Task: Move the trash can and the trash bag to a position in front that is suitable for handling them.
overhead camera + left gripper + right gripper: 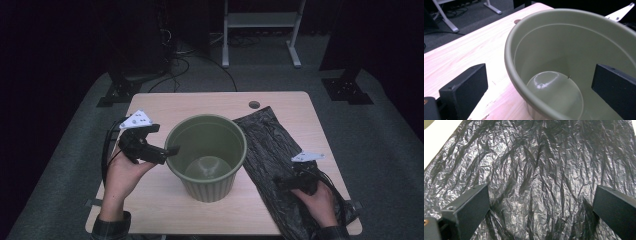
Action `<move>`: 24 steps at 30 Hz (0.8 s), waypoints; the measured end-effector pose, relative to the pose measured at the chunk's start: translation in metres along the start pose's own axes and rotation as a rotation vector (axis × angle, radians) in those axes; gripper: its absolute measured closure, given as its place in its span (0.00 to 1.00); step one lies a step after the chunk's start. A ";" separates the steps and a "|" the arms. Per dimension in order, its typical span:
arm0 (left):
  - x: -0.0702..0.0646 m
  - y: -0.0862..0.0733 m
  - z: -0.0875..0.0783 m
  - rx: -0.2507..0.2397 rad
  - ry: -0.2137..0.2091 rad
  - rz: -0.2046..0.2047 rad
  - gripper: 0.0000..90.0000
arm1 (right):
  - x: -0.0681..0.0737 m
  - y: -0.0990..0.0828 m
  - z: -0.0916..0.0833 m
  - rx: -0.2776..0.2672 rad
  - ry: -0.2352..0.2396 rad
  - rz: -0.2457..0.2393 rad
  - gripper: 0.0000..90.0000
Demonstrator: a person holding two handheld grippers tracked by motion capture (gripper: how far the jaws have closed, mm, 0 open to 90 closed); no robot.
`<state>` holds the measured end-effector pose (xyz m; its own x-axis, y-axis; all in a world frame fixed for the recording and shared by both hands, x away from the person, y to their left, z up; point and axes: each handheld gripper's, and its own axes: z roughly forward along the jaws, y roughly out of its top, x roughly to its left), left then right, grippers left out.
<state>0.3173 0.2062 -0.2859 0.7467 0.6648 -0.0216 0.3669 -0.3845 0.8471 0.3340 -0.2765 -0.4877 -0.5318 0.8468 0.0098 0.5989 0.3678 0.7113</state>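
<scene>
Two tongs, both with jaws apart. Left tongs straddle the near-left rim of the green bin: one jaw outside, one over the inside. Bin upright mid-bench, smooth plastic, ribbed outer wall, empty. Right tongs hover low over the black bag, crinkled glossy film lying flat just right of the bin.

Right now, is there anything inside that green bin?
Nothing lies inside the green bin: its bare, shiny floor shows in the high view and the left gripper view. The near wall hides a strip of the floor from the left gripper view.
</scene>
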 end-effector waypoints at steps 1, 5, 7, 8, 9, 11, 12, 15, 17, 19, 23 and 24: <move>-0.001 -0.001 -0.006 -0.006 0.003 0.002 0.00 | 0.000 0.000 0.000 0.001 -0.001 0.000 0.00; -0.004 -0.008 -0.021 -0.011 0.017 -0.005 0.00 | 0.000 0.000 0.000 0.001 -0.004 0.002 0.00; -0.005 -0.013 -0.029 -0.005 0.027 -0.005 0.00 | 0.000 -0.001 -0.001 0.003 0.003 -0.004 0.00; -0.005 -0.014 -0.031 -0.002 0.030 -0.003 0.00 | 0.000 -0.001 -0.001 0.003 0.003 -0.004 0.00; -0.007 -0.017 -0.034 -0.002 0.036 -0.006 0.00 | 0.000 -0.001 -0.001 0.003 0.004 -0.004 0.00; -0.008 -0.021 -0.041 0.004 0.043 -0.001 0.00 | 0.000 -0.001 -0.001 0.003 0.004 -0.005 0.00; -0.009 -0.024 -0.043 0.006 0.043 -0.003 0.00 | 0.000 -0.001 -0.001 0.001 0.004 -0.004 0.00; -0.009 -0.030 -0.046 0.010 0.031 -0.009 0.00 | 0.000 -0.001 -0.001 0.001 0.004 -0.004 0.00; -0.010 -0.036 -0.045 0.015 0.024 -0.011 0.00 | 0.000 -0.001 -0.001 0.001 0.004 -0.004 0.00; -0.011 -0.043 -0.043 0.026 0.026 -0.007 0.00 | 0.000 -0.001 -0.001 0.001 0.005 -0.004 0.00; -0.012 -0.056 -0.039 0.022 0.046 -0.007 0.00 | 0.000 -0.001 -0.001 0.001 0.005 -0.004 0.00; -0.012 -0.059 -0.037 0.023 0.051 -0.011 0.00 | 0.000 -0.001 -0.001 0.001 0.005 -0.004 0.00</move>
<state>0.2659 0.2444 -0.3162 0.7139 0.7002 -0.0031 0.3878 -0.3917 0.8344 0.3330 -0.2776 -0.4877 -0.5372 0.8434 0.0101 0.5972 0.3719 0.7107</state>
